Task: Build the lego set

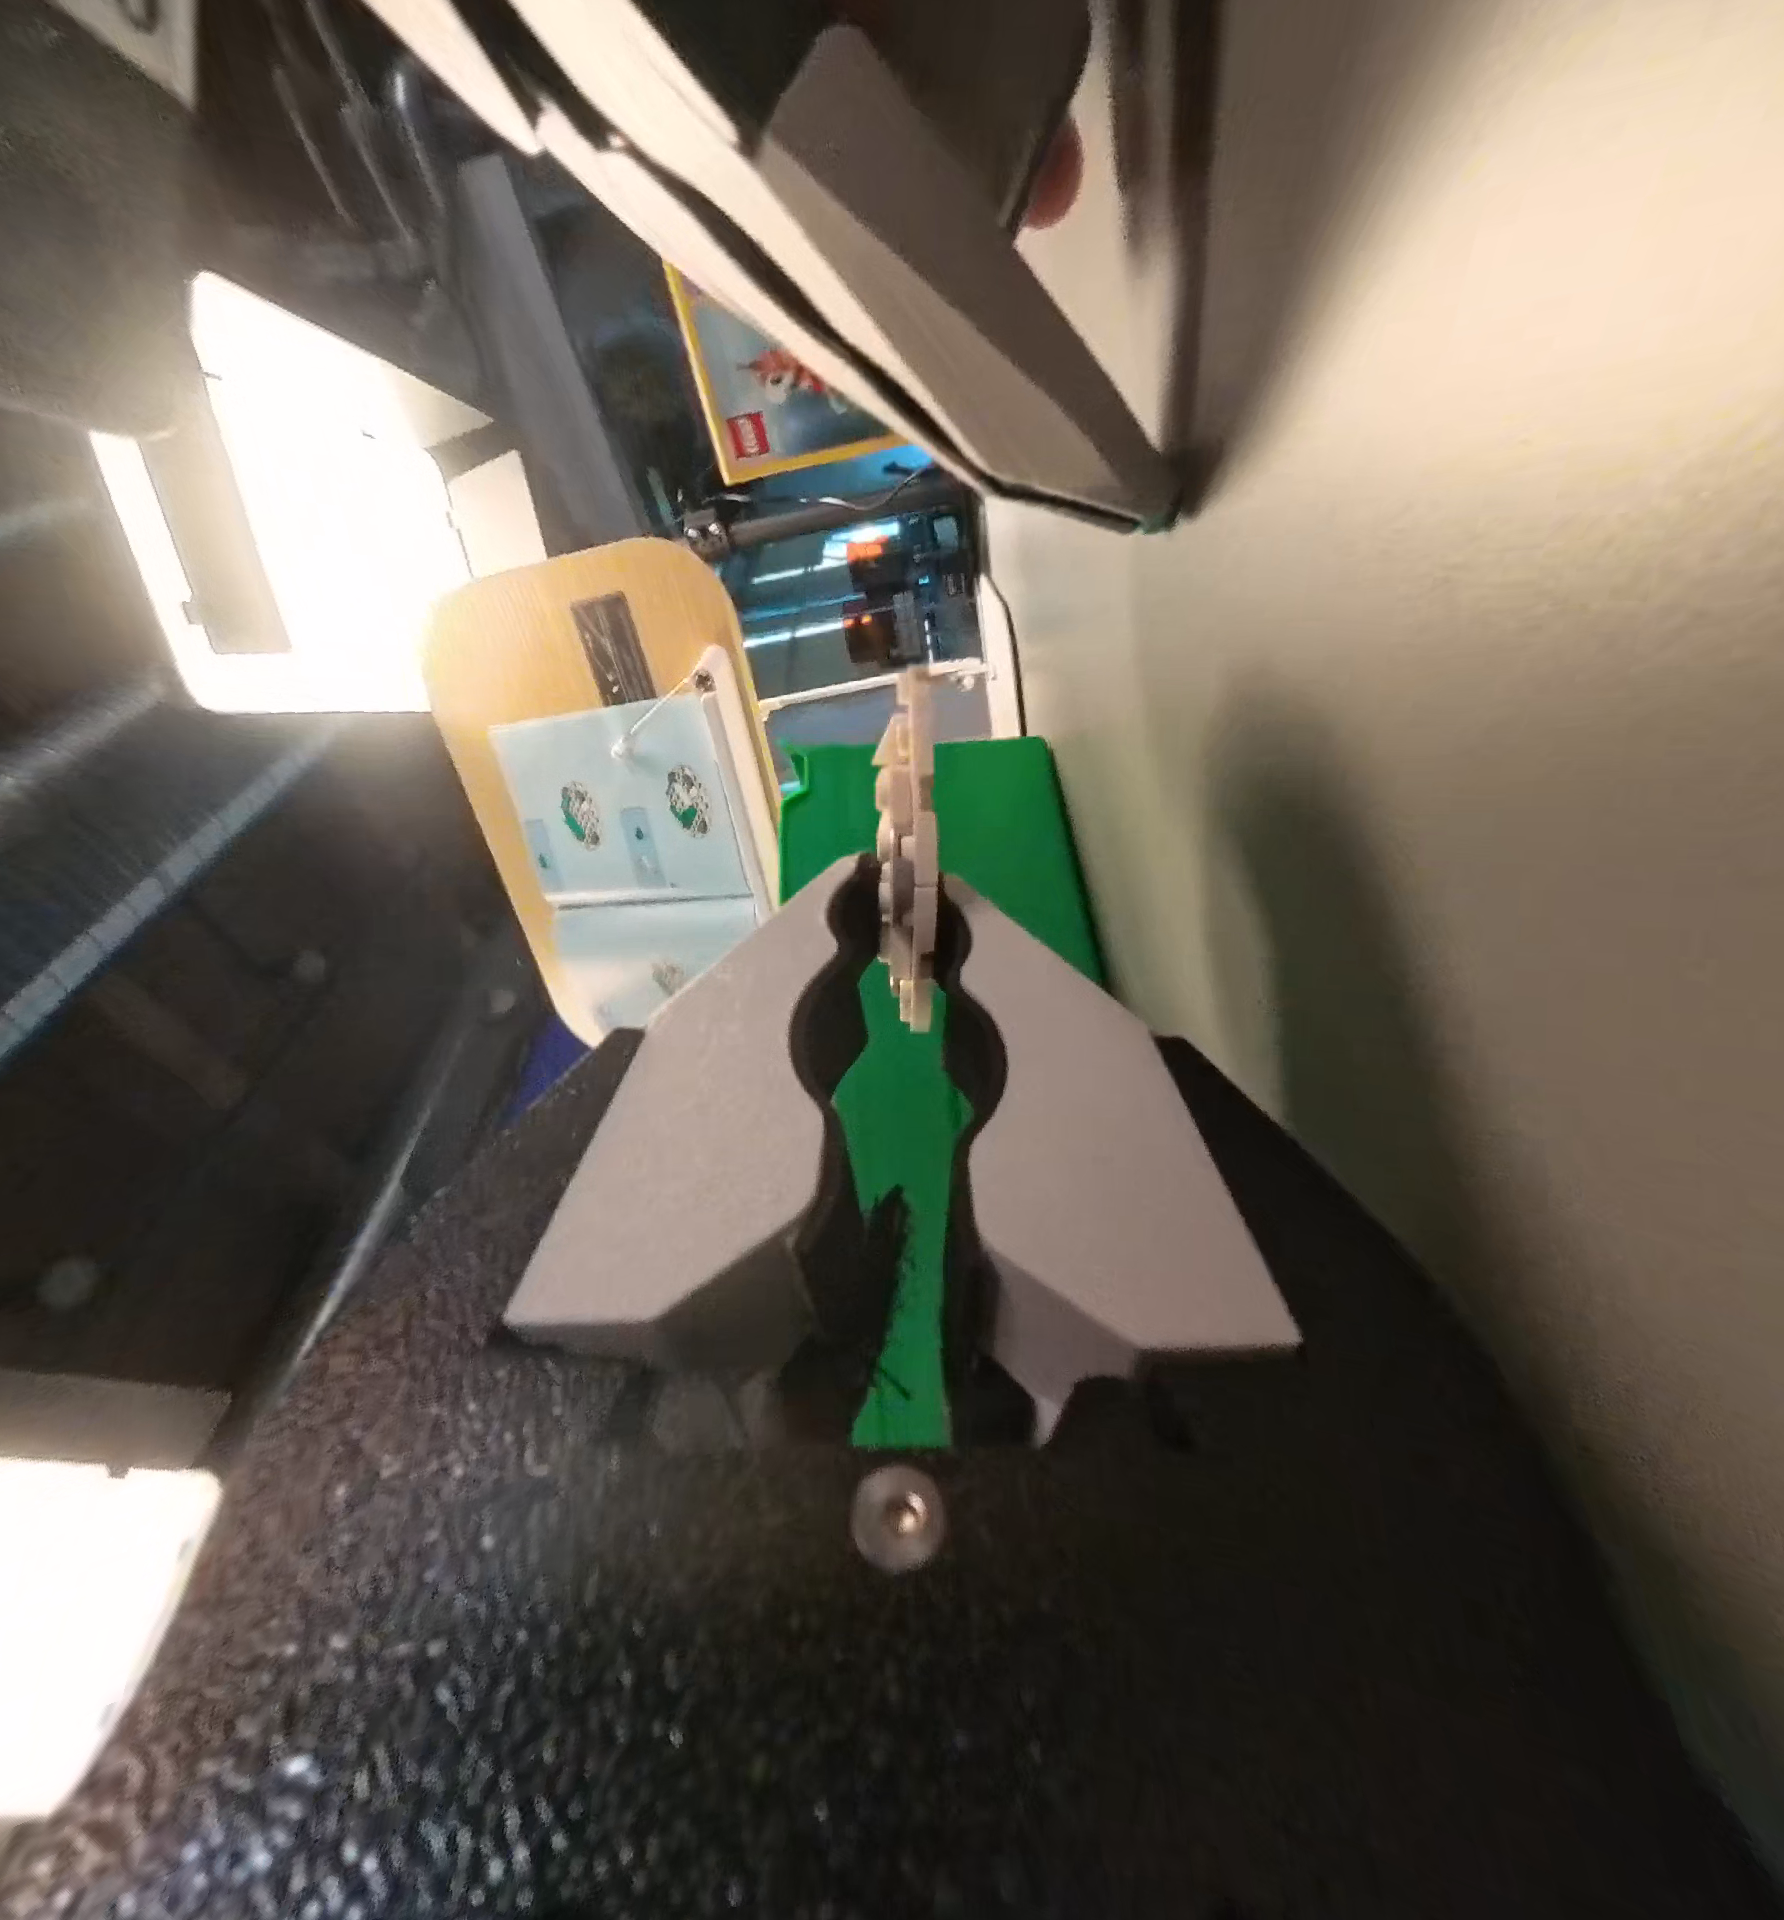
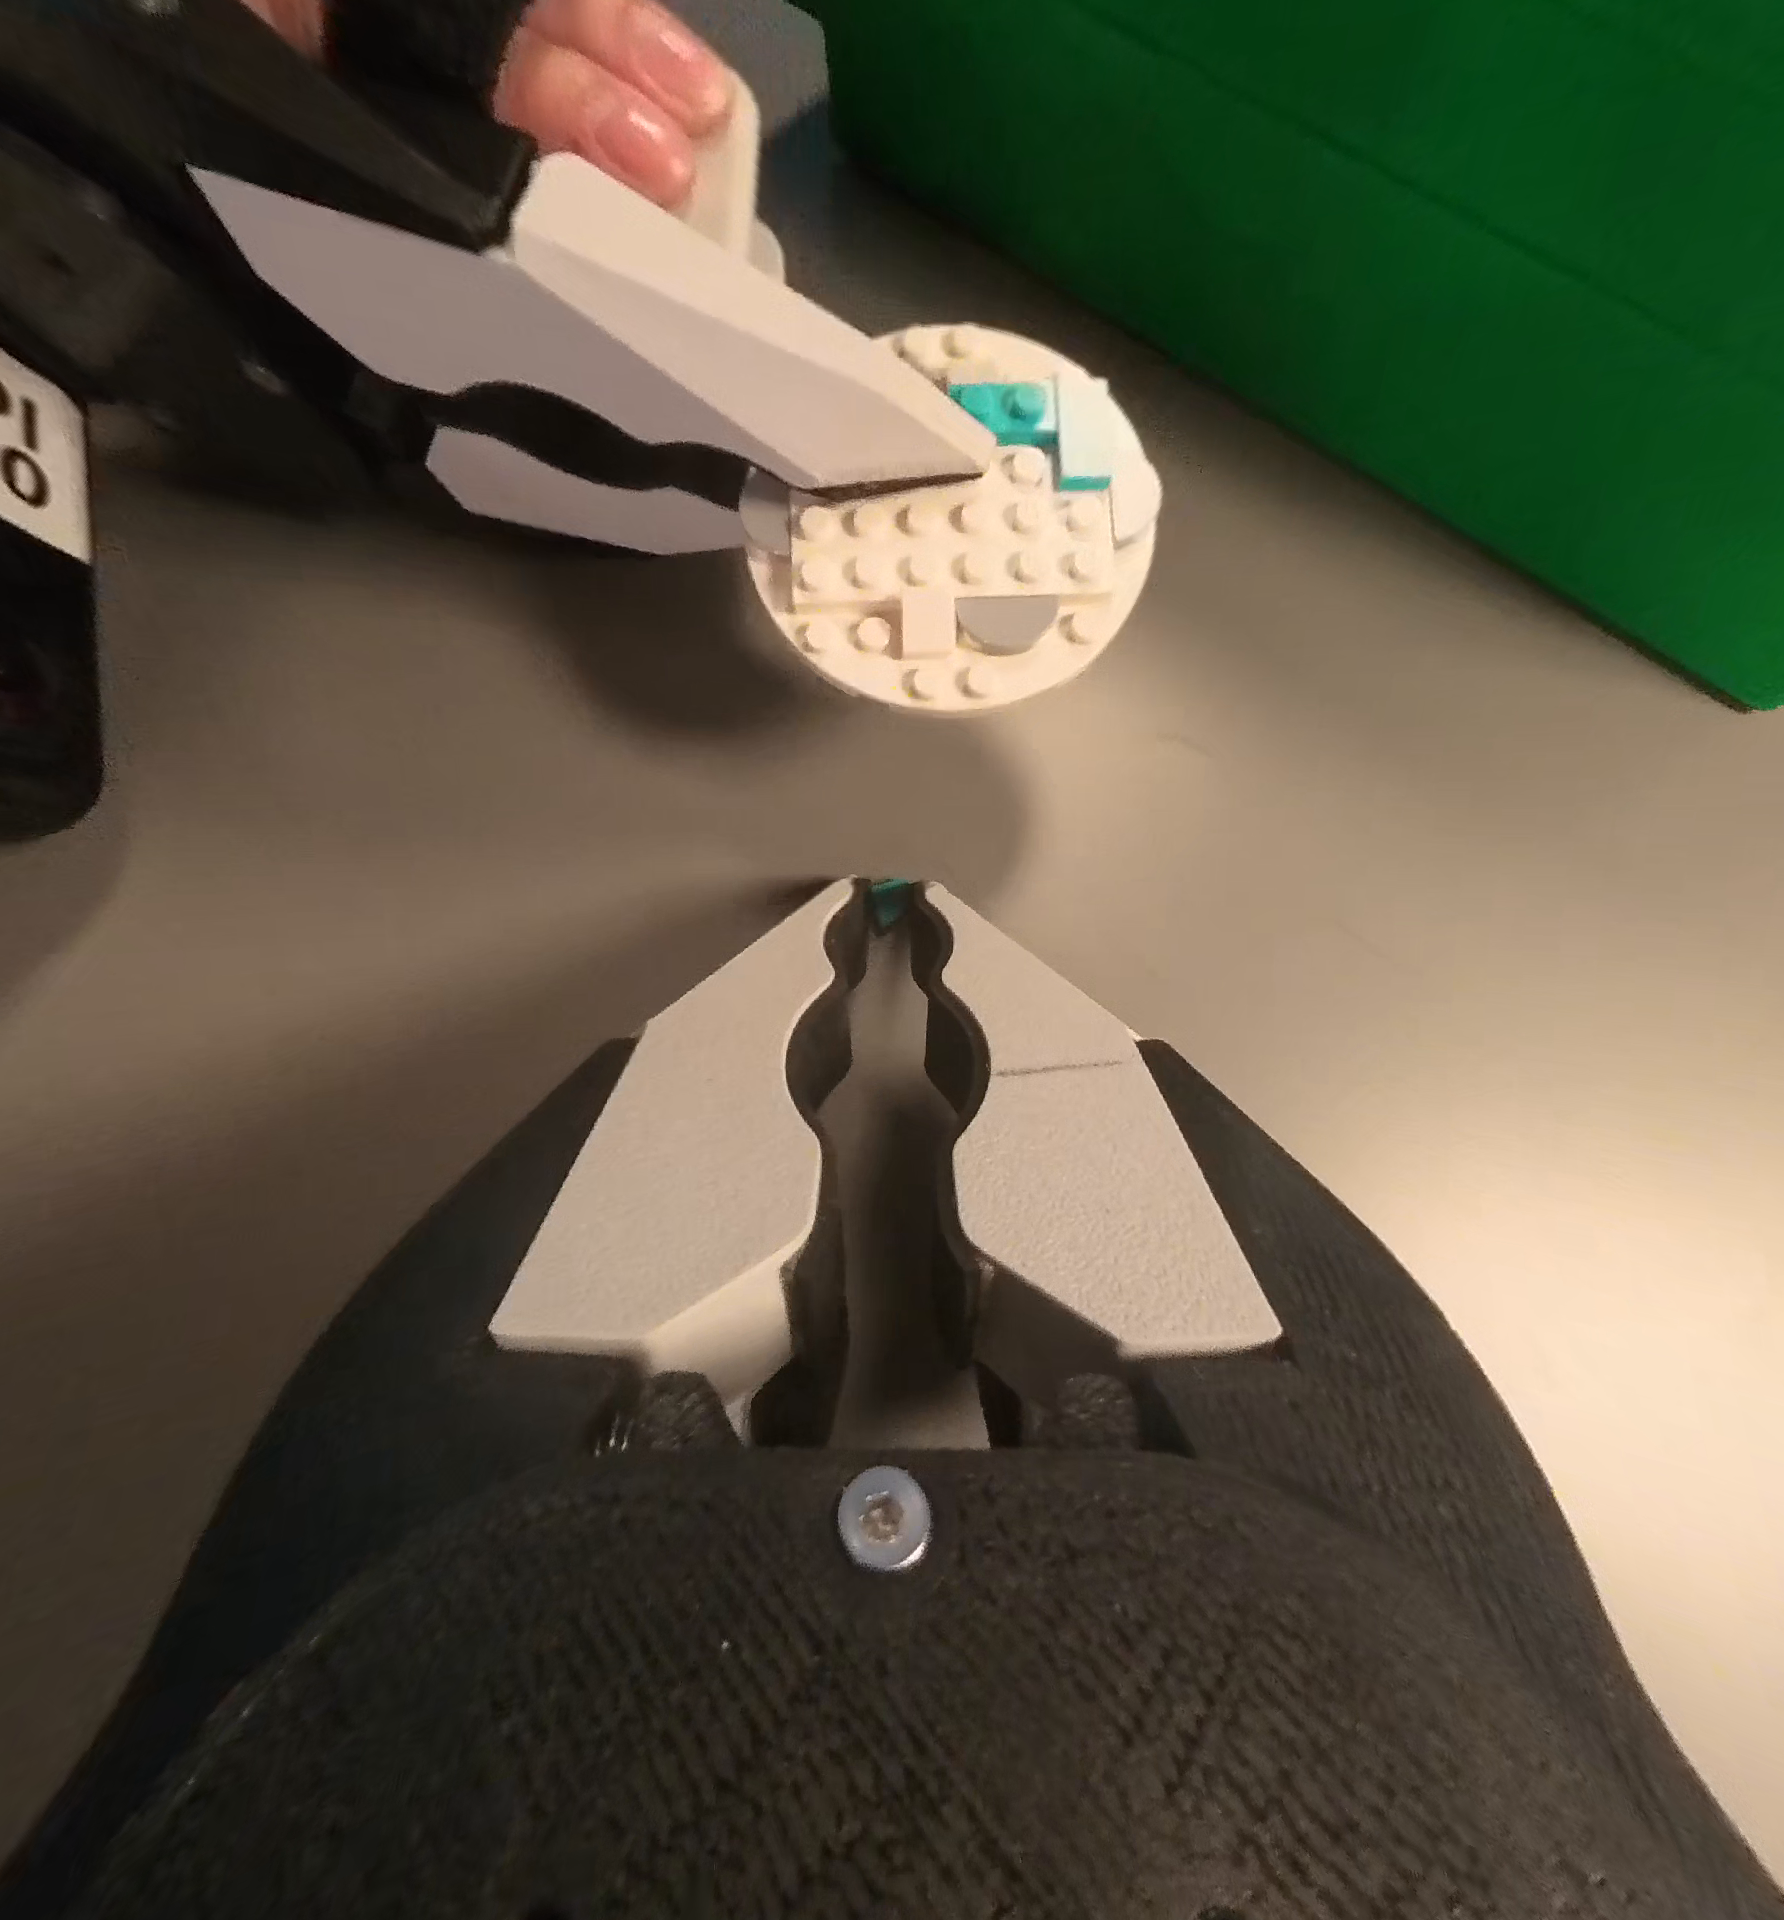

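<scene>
While left gripper (image 2: 971, 473) clamps round white lego disc (image 2: 955, 582) by rim, lifted off table (image 2: 1387, 935) near green box (image 2: 1387, 260), right gripper (image 2: 883, 899) pinches tiny teal piece (image 2: 884, 914) below disc. Light, rigid, slippery; studs may pop loose; hold by edges.
</scene>
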{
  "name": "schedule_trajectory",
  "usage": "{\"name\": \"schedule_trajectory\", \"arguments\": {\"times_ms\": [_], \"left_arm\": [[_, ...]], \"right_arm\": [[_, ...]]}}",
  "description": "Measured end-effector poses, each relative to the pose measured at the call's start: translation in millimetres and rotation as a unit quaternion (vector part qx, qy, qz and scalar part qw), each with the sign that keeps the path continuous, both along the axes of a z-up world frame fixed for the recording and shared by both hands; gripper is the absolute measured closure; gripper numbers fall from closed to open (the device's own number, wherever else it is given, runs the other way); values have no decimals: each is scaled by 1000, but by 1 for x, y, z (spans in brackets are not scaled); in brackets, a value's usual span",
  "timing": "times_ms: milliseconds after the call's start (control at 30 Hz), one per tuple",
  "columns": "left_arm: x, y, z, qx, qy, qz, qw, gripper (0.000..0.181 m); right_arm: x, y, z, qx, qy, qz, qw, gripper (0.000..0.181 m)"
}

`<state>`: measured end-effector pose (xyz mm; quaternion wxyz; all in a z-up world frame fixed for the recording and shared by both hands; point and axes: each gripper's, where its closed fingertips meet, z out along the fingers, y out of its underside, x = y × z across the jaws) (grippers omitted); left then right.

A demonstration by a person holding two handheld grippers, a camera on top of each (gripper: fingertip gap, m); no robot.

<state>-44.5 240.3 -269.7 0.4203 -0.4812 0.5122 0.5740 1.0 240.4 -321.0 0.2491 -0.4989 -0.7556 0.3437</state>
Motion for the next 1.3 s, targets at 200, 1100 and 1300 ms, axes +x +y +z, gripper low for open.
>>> {"name": "schedule_trajectory", "arguments": {"times_ms": [200, 1100, 1300], "left_arm": [[8, -18, 6, 25, -52, 19, 998, 175], [28, -24, 14, 51, -53, -26, 997, 175], [28, -24, 13, 47, -56, -27, 997, 175]], "right_arm": [[-3, 5, 18, -17, 27, -44, 999, 176], [-24, -17, 69, -9, 65, -119, 991, 174], [-23, -16, 73, -13, 74, -120, 990, 165]]}}
